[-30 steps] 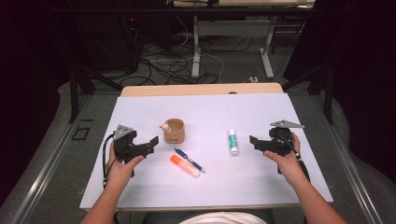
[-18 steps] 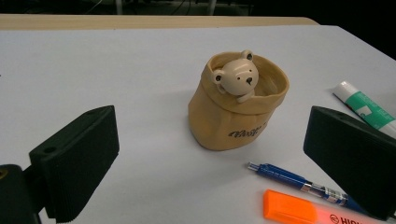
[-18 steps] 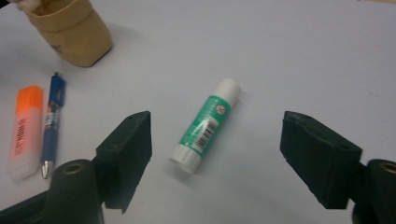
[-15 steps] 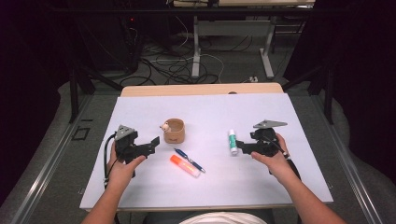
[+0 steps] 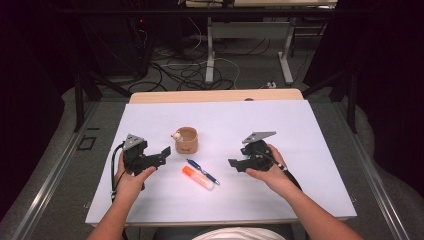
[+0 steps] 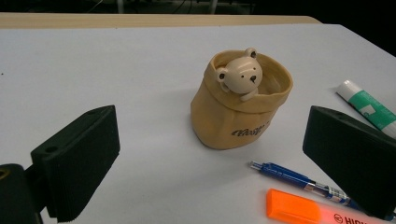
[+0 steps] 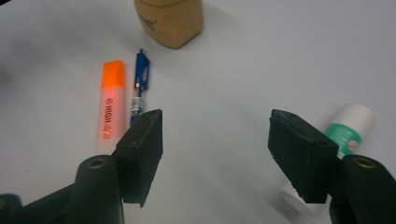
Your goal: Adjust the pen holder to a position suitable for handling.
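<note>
Your high view is looking down and forward from six o'clock; both gripper views are riding close, low over the table [image 5: 300, 130], sharing the highlighter [image 6: 303, 207] and pen [image 7: 139, 84].

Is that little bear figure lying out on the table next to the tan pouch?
No, the small cream bear figure sits inside the tan soft pouch, peeking over its folded rim.

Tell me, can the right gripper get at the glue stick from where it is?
Probably yes: the right gripper is open, nothing between its jaws, and the glue stick lies on bare table just beside one jaw.
</note>
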